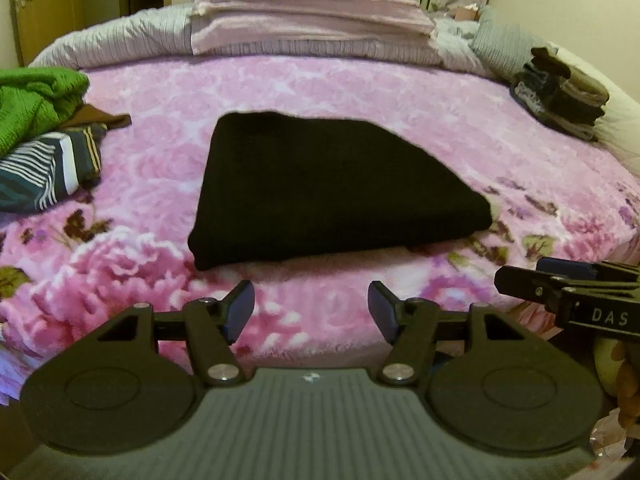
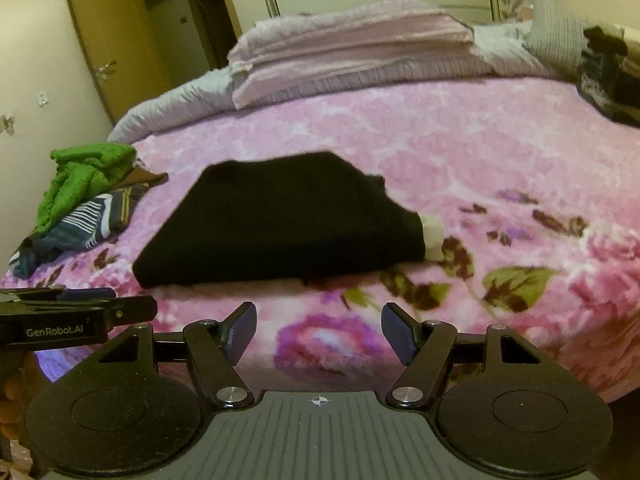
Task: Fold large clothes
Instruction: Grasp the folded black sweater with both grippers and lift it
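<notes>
Green knit (image 1: 36, 100), striped garment (image 1: 44, 172) left, dark stack (image 1: 560, 92) right

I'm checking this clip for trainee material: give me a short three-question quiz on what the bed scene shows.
1. True or false: the black garment lies folded on the pink floral blanket.
2. What does the left gripper hold? A) a sleeve B) nothing C) a sock
3. Name the colour of the knit heaped beside the striped garment.

Key: 1 true. 2 B; the right gripper is empty too. 3 green, the green knit.
</notes>
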Motion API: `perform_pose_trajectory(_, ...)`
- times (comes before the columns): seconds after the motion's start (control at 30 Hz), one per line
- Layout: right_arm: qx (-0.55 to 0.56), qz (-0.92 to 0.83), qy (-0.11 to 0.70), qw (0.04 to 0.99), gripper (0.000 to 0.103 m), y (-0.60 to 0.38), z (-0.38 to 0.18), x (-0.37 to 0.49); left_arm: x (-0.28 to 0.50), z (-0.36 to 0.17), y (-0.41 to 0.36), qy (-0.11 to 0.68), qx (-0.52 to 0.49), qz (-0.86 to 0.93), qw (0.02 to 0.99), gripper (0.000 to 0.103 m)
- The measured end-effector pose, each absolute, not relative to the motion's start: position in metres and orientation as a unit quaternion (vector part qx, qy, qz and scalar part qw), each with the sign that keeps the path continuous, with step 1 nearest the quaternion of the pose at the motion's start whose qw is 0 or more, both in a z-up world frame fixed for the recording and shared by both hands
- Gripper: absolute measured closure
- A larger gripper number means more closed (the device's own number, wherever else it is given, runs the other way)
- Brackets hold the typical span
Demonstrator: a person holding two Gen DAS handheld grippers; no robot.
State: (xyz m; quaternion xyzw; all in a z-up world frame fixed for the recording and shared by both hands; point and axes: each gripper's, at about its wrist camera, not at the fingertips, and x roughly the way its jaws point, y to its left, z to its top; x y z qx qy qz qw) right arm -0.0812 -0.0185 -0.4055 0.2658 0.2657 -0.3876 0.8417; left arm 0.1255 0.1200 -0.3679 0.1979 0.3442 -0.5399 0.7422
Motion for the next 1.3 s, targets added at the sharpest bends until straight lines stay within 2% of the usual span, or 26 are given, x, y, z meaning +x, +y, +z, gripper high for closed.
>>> perform_pose_trajectory(0.23, 0.285, -0.381, 0.285, 0.832, 0.037, -0.041, -0.426, -0.076, 0.145, -0.379, 0.108, 0.357, 0.191, -0.533, 0.743, 0.044)
perform_pose_trajectory(0.47, 0.283, -0.391, 0.219, 0.848, 0.037, -0.092, -0.411, -0.094, 0.232, -0.361, 0.104, 0.352, 0.084, -0.536, 0.763, 0.044)
perform_pose_trajectory(0.57, 0.307, -0.381, 0.192, 0.851, 0.037, -0.130, -0.411, -0.098, 0.278, -0.376, 0.082, 0.412, 0.051, -0.540, 0.733, 0.037)
perform_pose_trajectory(0.7, 0.349, -0.350, 0.194, 0.848, 0.035, -0.176, -0.425, -0.092, 0.320, -0.412, 0.055, 0.503, -0.012, -0.551, 0.666, 0.037)
perform_pose_trajectory(0.87, 0.445, -0.305, 0.187, 0.821, 0.031, -0.223, -0.452, -0.088, 0.340, -0.442, 0.028, 0.548, -0.037, -0.560, 0.620, 0.037)
perform_pose_trajectory(1.23, 0.523, -0.210, 0.161, 0.810, 0.030, -0.268, -0.485, -0.079, 0.349, -0.463, -0.006, 0.563, -0.052, -0.610, 0.555, 0.040)
perform_pose_trajectory(1.3, 0.524, -0.194, 0.171, 0.811, 0.030, -0.269, -0.485, -0.075, 0.348, -0.465, -0.007, 0.566, -0.045, -0.618, 0.544, 0.051)
